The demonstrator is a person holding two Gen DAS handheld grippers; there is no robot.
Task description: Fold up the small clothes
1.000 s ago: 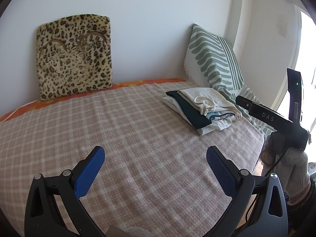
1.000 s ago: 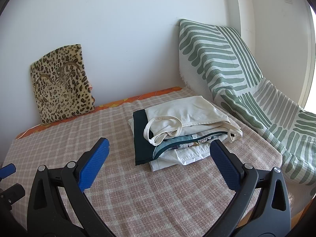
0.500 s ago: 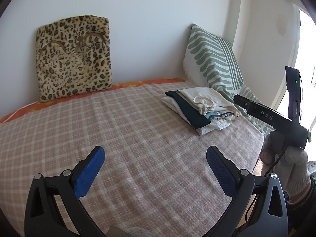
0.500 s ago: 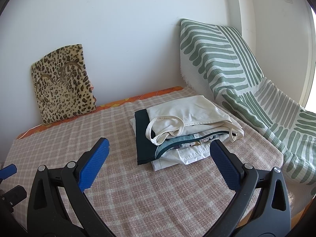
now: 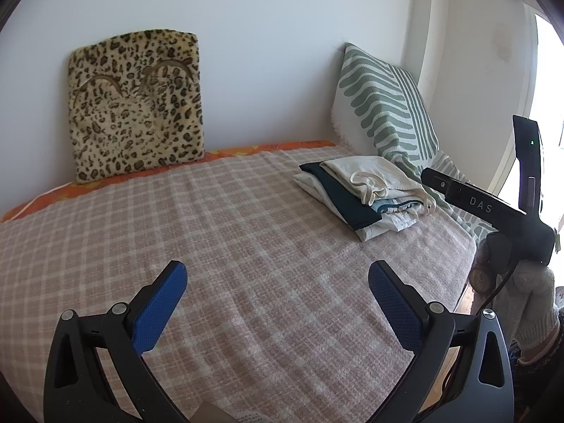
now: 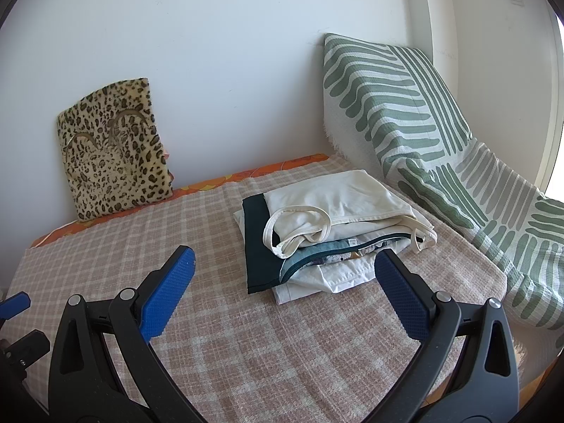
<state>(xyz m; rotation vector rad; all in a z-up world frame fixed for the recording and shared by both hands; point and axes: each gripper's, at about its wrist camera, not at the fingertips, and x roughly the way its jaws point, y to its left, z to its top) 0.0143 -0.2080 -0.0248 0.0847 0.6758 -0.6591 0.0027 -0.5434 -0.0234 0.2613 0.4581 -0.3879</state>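
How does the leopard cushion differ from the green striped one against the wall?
The leopard cushion is furry with brown and black spots; the green striped cushion is a flat weave, white with green bars. The leopard cushion stands alone near the far left of the bed; the green striped cushion sits in the right corner, just behind the stack of folded clothes. The striped one looks larger. Both lean upright against the white wall.

Leopard-print cushion (image 5: pixel 135 104) against white wall (image 5: pixel 264 35); green-striped pillow (image 6: pixel 394 105) right; checked blanket (image 5: pixel 229 246) beneath.
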